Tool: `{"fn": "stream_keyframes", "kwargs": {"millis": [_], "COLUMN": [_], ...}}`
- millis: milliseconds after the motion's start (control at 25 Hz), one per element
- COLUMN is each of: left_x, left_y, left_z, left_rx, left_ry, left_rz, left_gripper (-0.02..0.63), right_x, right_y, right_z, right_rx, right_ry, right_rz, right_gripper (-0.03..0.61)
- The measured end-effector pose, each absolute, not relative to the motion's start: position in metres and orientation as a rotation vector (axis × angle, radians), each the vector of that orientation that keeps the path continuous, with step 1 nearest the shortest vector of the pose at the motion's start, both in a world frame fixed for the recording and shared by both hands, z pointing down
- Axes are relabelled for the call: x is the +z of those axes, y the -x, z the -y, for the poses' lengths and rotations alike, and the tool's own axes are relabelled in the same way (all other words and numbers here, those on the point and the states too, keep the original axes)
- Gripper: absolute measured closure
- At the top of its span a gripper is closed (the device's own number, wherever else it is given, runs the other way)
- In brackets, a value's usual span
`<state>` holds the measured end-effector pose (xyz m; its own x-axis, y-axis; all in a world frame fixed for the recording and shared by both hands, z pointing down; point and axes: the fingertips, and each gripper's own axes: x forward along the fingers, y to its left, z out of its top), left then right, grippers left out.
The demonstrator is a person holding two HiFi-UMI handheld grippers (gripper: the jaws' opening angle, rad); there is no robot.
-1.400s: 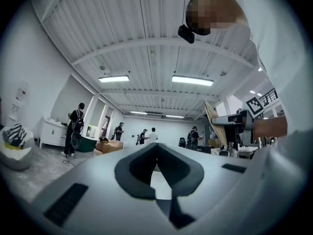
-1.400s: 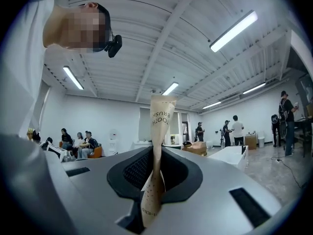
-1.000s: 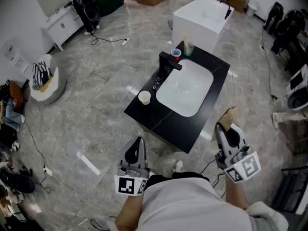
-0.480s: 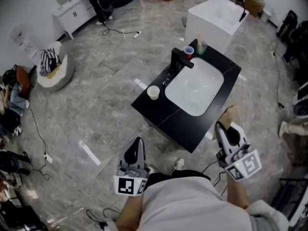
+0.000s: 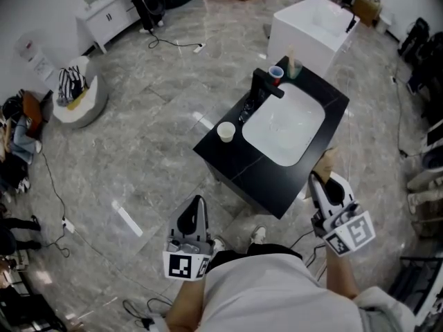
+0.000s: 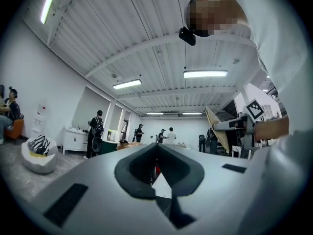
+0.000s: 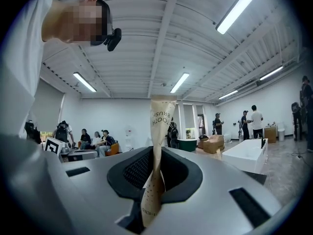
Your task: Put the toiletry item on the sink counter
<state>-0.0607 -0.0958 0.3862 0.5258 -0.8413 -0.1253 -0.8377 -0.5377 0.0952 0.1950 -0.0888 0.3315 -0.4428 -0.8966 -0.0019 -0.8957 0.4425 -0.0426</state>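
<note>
Between the pads of my right claw (image 7: 156,166) stands one toothbrush packet (image 7: 161,116), a tan paper sleeve; the jaws are clamped flat on its lower part and the rest sticks up and forward past the tips. My left claw (image 5: 199,200) is drawn together to a thin slit and carries nothing. That makes two claws and one toiletry item, and the item is in my grip, not on the counter. Ahead of both claws, a little nearer the right one, sits one black sink counter (image 5: 232,159) with one white basin (image 5: 285,124) sunk into it. In the head view the packet's far end lies just beside the counter's near right edge, apart from it. One black faucet (image 5: 264,87) stands at the basin's far left side as seen from my claws. I count three cups on the black top: one pale cup (image 5: 225,131) ahead of my left claw, near the counter's left corner, and two at the far end beyond the faucet, one blue-and-red cup (image 5: 276,72) and one clear tumbler (image 5: 294,67) just beside it. Beyond the counter, farther ahead of my right claw, stands one white bathtub (image 5: 311,21). Far off to the left of my left claw one white round cushion (image 5: 82,102) lies on the grey stone floor (image 5: 159,116). Several people stand or sit far across the room, too small to count surely.
</note>
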Motion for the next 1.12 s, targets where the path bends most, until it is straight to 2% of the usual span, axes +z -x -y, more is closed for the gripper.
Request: {"fn": "stream_keyframes", "kwargs": {"millis": [680, 1120], "left_x": [0.377, 0.383], "left_y": [0.058, 0.056], "left_z": [0.107, 0.114], "left_rx": [-0.268, -0.235], "left_ry": [-2.735, -2.729], "left_rz": [1.463, 1.439], "left_gripper": [0.611, 0.611], "right_x": [0.341, 0.379], "right_y": [-0.175, -0.177], "right_z": [0.119, 0.132], "right_rx": [-0.088, -0.221], "right_ry": [1.606, 1.638], "right_rz": [-2.737, -2.77], "right_gripper": [0.52, 0.52]}}
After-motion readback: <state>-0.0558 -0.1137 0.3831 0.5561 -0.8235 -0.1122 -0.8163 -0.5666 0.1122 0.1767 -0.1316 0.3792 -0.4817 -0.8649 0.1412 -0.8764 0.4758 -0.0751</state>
